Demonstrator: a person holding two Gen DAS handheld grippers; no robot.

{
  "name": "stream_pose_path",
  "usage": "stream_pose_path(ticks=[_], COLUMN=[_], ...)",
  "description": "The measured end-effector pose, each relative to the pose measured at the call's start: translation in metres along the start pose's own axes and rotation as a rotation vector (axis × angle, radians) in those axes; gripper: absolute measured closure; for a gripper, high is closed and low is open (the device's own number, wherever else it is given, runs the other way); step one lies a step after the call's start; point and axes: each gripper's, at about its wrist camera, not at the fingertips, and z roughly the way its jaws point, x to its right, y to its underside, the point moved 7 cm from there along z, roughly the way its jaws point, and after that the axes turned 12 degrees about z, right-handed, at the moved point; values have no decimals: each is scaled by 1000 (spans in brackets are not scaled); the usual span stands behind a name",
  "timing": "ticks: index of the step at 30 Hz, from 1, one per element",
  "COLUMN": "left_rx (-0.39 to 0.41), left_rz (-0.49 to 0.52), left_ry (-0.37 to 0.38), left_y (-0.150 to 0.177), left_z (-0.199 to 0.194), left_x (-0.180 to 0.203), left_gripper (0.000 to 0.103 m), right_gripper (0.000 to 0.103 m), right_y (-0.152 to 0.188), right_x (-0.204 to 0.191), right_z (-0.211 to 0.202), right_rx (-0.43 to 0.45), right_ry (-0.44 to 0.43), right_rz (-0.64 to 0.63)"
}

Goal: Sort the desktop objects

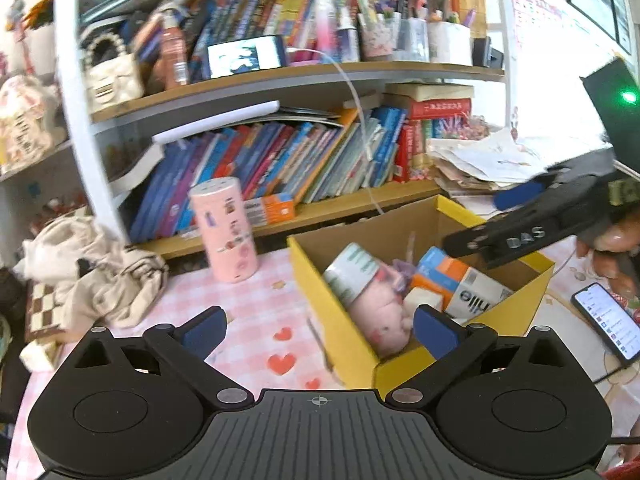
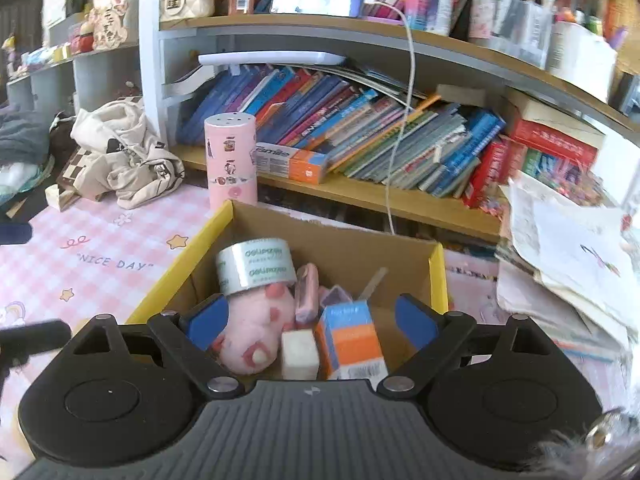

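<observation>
Pink checked tablecloth (image 2: 100, 240) fronts crowded bookshelves (image 2: 360, 136).

From the left wrist we look down and forward across the pink checked tabletop (image 1: 248, 304), the yellow-rimmed cardboard box (image 1: 352, 344) to our right; from the right wrist we hang close over it (image 2: 438, 276) (both views share the crowded wooden bookshelf (image 2: 360, 192)).

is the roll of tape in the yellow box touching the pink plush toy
Touching. In the right wrist view the roll of tape sits on top of the pink plush toy inside the yellow box, with no gap between them.
</observation>
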Motion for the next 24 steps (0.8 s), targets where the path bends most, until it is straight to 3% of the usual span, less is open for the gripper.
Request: stream_pose_path(ticks=[9, 24], left_rx=[-20, -58], left_rz=[-85, -152], left_ry=[-87, -127], left_y=[43, 106], left_z=[-29, -47], left_x=[-33, -65], left_gripper=[2, 2], right_gripper=[8, 3], right_y=[29, 98], right_x=[-19, -53], right_z=[-36, -42], right_rx=[31, 17], right_ry=[91, 187], right_rz=[33, 150])
